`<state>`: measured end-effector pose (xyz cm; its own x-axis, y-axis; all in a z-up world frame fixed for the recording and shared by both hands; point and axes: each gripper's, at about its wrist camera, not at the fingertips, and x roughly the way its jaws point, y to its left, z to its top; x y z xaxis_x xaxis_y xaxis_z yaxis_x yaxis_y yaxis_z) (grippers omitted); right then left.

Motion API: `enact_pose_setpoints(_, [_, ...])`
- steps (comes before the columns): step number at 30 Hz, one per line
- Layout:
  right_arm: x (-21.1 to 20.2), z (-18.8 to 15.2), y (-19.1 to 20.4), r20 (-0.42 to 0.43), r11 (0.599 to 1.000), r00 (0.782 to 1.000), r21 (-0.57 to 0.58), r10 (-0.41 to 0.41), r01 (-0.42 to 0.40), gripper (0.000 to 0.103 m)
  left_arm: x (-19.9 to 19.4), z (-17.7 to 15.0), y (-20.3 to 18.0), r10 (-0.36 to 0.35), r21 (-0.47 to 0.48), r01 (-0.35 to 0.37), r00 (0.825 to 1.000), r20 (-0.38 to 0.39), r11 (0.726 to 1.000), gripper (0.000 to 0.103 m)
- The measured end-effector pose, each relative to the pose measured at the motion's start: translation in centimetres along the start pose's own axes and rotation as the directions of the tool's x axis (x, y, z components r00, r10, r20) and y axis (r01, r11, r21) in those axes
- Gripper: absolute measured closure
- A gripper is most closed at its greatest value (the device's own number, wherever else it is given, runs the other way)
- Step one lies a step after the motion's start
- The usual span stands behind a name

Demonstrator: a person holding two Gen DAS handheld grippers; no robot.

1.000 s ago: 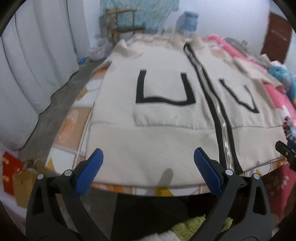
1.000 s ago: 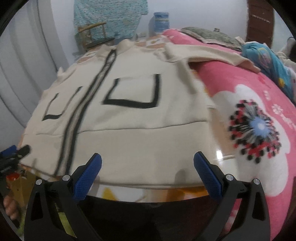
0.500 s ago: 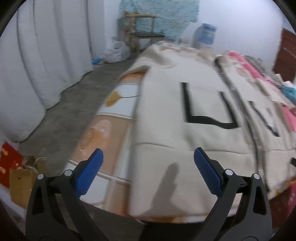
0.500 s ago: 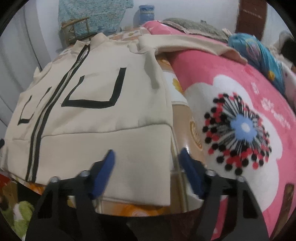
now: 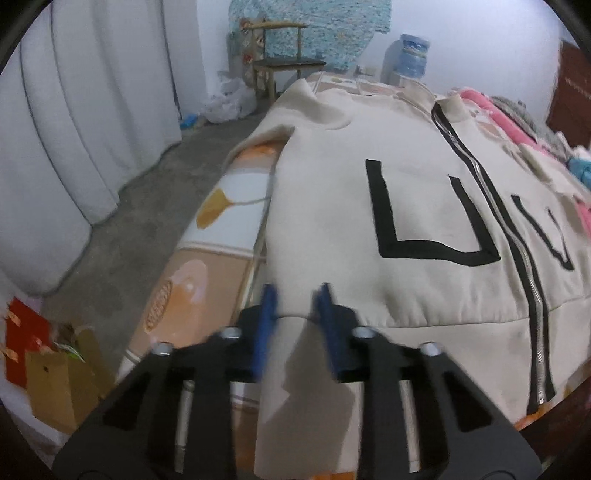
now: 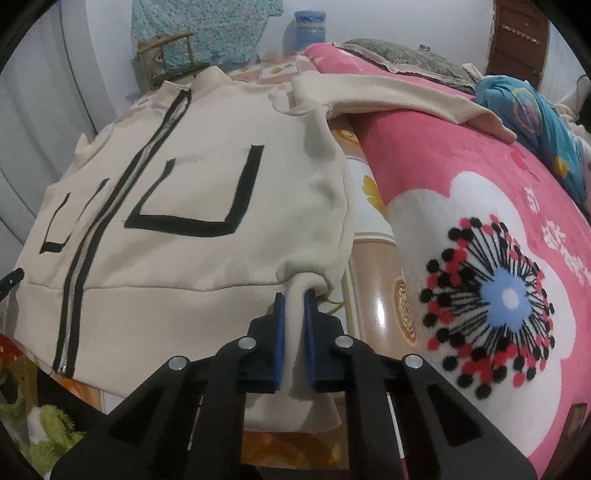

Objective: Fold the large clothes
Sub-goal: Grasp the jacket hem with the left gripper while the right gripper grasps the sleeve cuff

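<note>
Both grippers, wide apart a second ago, have just been closing: left gripper (image 5: 295, 301) and right gripper (image 6: 294, 304) now pinch the soft cream zip jacket's (image 6: 192, 258) hem corners.

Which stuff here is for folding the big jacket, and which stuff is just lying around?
For the job:
- cream jacket
- left gripper, jaws just closed at the jacket's hem corner
- right gripper, just pinched shut on the other hem corner

Just lying about:
- pink flower blanket
- wooden chair
- blue water jug
</note>
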<state>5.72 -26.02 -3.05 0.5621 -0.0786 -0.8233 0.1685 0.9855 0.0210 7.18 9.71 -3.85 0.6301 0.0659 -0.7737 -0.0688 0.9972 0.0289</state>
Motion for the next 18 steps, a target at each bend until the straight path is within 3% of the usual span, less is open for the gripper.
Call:
enact_pose_setpoints(3, [-0.5, 0.0, -0.6, 0.006, 0.999, 0.999, 0.019, 0.036, -0.036, 0.094, -0.8, 0.0, -0.5, 0.003, 0.038, -0.004, 1.000, 0.018, 0.999, 0.092])
enact_pose_setpoints(8, [-1.7, -0.3, -1.1, 0.024, 0.998, 0.998, 0.031, 0.060, -0.061, 0.094, -2.4, -0.2, -0.6, -0.015, 0.067, 0.012, 0.999, 0.038, 0.998, 0.093])
enact_pose_setpoints(18, [-4.2, -2.6, -2.2, -0.018, 0.995, 0.997, 0.055, 0.080, -0.079, 0.096, -4.7, -2.8, 0.7, -0.037, 0.043, 0.038, 0.999, -0.021, 0.998, 0.093])
